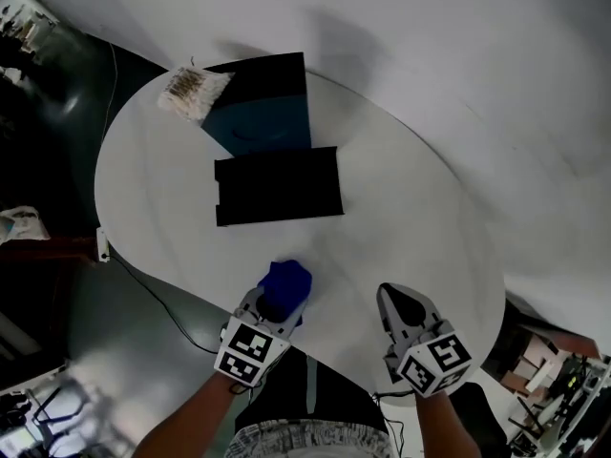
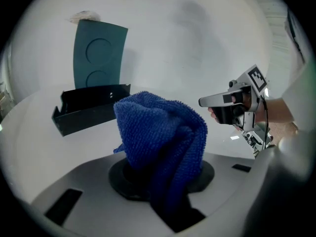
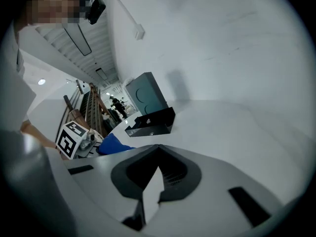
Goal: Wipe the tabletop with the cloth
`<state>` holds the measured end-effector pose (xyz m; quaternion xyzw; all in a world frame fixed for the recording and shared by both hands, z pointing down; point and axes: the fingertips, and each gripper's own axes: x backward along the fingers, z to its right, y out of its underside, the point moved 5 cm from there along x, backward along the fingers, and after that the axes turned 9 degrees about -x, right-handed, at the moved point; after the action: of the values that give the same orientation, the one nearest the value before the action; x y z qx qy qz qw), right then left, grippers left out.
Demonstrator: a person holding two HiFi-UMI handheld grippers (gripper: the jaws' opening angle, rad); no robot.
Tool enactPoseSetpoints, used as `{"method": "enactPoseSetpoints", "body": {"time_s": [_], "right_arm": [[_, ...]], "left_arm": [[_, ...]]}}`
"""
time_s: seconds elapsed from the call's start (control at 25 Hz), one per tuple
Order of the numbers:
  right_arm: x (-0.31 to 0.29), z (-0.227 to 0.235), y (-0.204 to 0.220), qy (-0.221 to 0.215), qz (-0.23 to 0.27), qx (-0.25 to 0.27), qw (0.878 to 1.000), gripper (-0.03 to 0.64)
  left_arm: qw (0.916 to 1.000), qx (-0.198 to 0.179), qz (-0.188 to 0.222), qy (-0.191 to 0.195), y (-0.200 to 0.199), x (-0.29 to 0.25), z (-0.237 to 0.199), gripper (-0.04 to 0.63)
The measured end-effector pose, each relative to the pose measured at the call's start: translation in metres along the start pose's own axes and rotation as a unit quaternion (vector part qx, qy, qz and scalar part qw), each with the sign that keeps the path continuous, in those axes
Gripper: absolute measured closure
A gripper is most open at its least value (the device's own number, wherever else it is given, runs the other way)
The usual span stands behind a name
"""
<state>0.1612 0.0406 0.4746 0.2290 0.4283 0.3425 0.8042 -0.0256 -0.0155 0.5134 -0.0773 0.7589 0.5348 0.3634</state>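
A crumpled blue cloth (image 1: 286, 282) sits at the near edge of the round white table (image 1: 410, 218), with my left gripper (image 1: 275, 305) shut on it. In the left gripper view the cloth (image 2: 163, 132) bulges up out of the jaws and hides them. My right gripper (image 1: 402, 309) hovers over the table's near edge to the right of the cloth, shut, with nothing in it. The right gripper view shows its jaws (image 3: 150, 181) meeting in a narrow slit, with the cloth (image 3: 111, 144) off to the left.
A black tray (image 1: 277, 186) lies mid-table. Behind it a dark teal board (image 1: 263, 113) leans toward the wall. A white bristly pad (image 1: 194, 91) rests at the far left edge. A cable (image 1: 153, 294) hangs below the table's left rim.
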Motion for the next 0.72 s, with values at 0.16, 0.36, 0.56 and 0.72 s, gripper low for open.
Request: {"method": "enactPoseSetpoints", "body": {"time_s": [0.16,0.36,0.56,0.72], "right_arm": [[0.017,0.019,-0.002,0.017,0.013,-0.015,1.000,0.609],[0.039,0.040,-0.004,0.034,0.032,-0.028,0.999,0.609],[0.061,0.059,-0.003,0.055,0.045,-0.042,0.997,0.609],[0.073,0.070,-0.004,0.065,0.057,-0.051,0.995,0.609]], "left_arm": [[0.9996,-0.016,-0.004,0.024,-0.014,-0.020,0.017,0.463],[0.9978,-0.037,-0.008,0.055,-0.032,-0.045,0.040,0.463],[0.9948,-0.058,-0.012,0.082,-0.045,-0.066,0.059,0.463],[0.9925,-0.070,-0.013,0.100,-0.054,-0.079,0.072,0.463]]}}
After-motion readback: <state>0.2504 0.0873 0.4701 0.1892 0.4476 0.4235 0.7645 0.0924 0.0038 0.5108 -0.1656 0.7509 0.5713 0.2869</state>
